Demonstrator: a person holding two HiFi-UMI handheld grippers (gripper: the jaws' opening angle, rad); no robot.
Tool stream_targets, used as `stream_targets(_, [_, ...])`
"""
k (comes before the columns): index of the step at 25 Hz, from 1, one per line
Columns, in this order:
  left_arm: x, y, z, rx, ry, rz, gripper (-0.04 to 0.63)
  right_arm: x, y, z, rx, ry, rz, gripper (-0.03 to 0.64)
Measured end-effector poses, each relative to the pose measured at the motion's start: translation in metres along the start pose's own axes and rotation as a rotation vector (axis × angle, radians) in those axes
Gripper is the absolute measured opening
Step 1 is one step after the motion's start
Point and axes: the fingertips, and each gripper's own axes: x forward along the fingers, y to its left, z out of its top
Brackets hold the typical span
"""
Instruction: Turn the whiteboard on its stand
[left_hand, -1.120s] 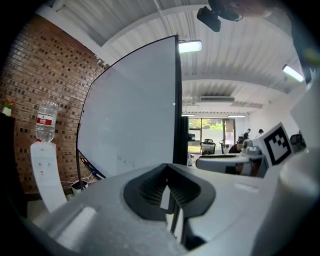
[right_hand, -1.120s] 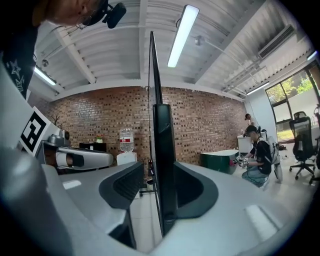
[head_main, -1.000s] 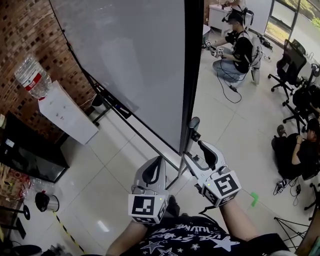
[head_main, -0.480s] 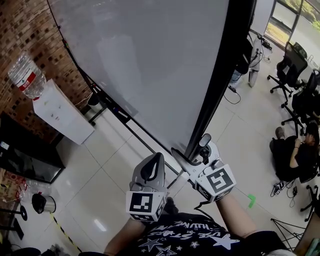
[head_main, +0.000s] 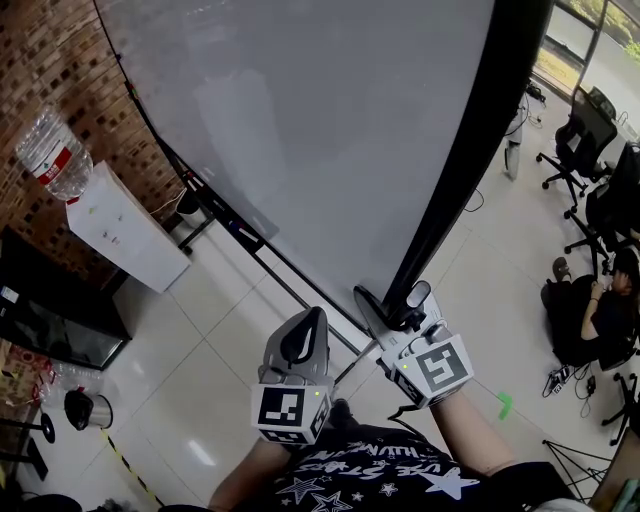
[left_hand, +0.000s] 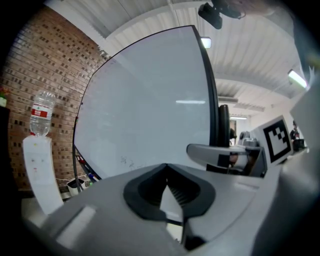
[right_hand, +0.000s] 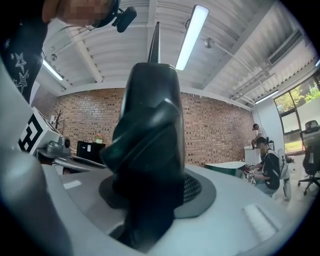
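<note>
The whiteboard (head_main: 300, 130) is a large pale panel with a black frame (head_main: 470, 130), on a black stand (head_main: 250, 250). My right gripper (head_main: 395, 300) has the frame's lower right edge between its fingers. Its jaws have just been closing and now press on that edge. In the right gripper view the black frame (right_hand: 150, 115) fills the gap between the jaws. My left gripper (head_main: 305, 325) hangs a little to the left, in front of the board and apart from it, shut with nothing in it. The left gripper view faces the whiteboard (left_hand: 145, 110).
A white water dispenser (head_main: 120, 230) with a bottle (head_main: 55, 155) stands by the brick wall at left, next to a black cabinet (head_main: 50, 310). At right are office chairs (head_main: 590, 130) and a person sitting on the floor (head_main: 590, 310). Pale tiled floor lies below.
The board's black edge has swung to the right and now hides the crouching person behind it. My right gripper has followed the edge and narrowed its jaws onto it.
</note>
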Motion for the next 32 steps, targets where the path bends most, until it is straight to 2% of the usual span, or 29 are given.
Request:
stream_targets(2, [0.000, 0.000, 0.000, -0.001, -0.001, -0.002, 0.006, 0.000, 0.004, 0.002, -0.001, -0.003, 0.009, 0.157])
stream_targets(4, [0.000, -0.001, 0.000, -0.001, -0.003, -0.004, 0.006, 0.002, 0.011, 0.005, 0.000, 0.000, 0.025, 0.102])
stream_targets(7, [0.000, -0.002, 0.000, -0.001, -0.001, -0.004, 0.006, 0.001, 0.011, 0.005, 0.007, 0.006, 0.036, 0.086])
stream_targets(21, [-0.007, -0.006, -0.001, -0.002, 0.004, 0.002, 0.006, 0.000, 0.006, 0.001, 0.001, 0.012, 0.036, 0.081])
stream_targets(25, [-0.013, -0.004, 0.002, 0.002, -0.002, 0.014, 0.006, 0.000, 0.001, 0.004, 0.005, 0.029, 0.007, 0.081])
stream_targets(32, [-0.030, -0.007, -0.003, 0.008, 0.004, 0.045, 0.006, -0.012, -0.006, 0.000, -0.004, -0.002, 0.033, 0.081])
